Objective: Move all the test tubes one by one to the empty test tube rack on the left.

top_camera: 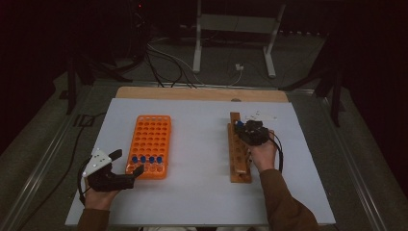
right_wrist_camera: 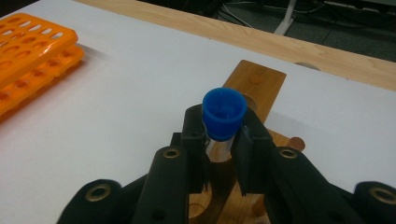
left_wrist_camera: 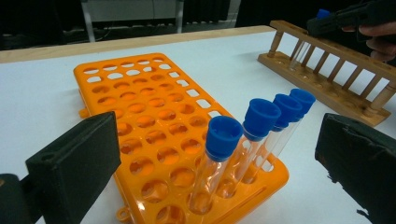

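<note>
Right gripper (right_wrist_camera: 219, 140) clamps a blue-capped tube (right_wrist_camera: 224, 114) just under its cap, the tube standing in the wooden rack (top_camera: 239, 154) on the bench (top_camera: 202, 159). Left gripper (top_camera: 126, 163) gapes wide, holding nothing, by the orange rack (top_camera: 150, 144) with four capped tubes (left_wrist_camera: 261, 126).
</note>
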